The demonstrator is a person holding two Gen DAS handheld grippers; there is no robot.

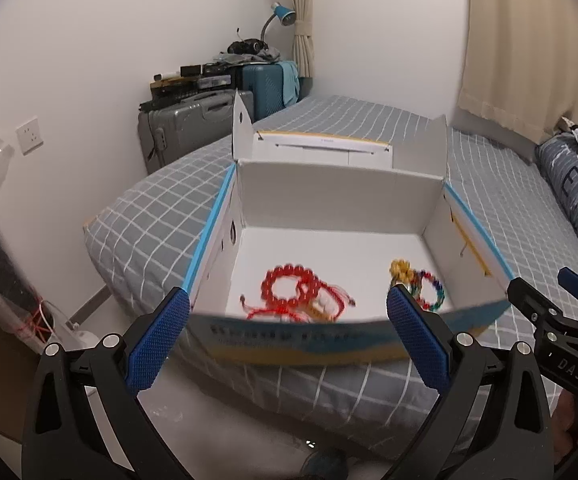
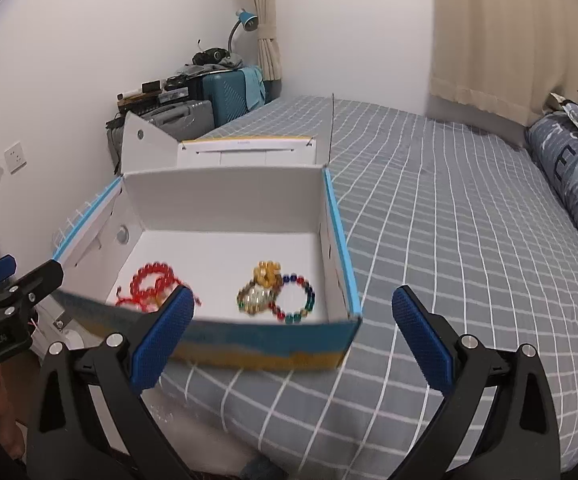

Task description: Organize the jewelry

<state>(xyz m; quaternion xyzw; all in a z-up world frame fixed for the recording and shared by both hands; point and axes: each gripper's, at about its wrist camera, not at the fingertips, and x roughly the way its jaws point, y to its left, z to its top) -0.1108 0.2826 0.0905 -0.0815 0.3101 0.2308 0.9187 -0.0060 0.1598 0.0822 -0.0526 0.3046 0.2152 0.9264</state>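
Observation:
An open white cardboard box (image 1: 329, 196) with blue edges stands on the bed; it also shows in the right wrist view (image 2: 225, 196). Inside lie a red bead bracelet (image 1: 287, 288) (image 2: 151, 282) with red cords, a yellow bead bracelet (image 1: 401, 269) (image 2: 267, 271), a multicoloured bead bracelet (image 1: 433, 290) (image 2: 297, 300) and a pale bead bracelet (image 2: 254, 299). My left gripper (image 1: 287, 334) is open and empty in front of the box's near wall. My right gripper (image 2: 293, 334) is open and empty, near the box's front right corner.
The bed (image 2: 449, 220) has a grey checked sheet. A blue patterned pillow (image 2: 573, 176) lies at the far right. Suitcases (image 1: 193, 120) with clutter and a blue lamp (image 1: 283, 14) stand against the wall. Curtains hang behind the bed. The floor lies below the bed's near edge.

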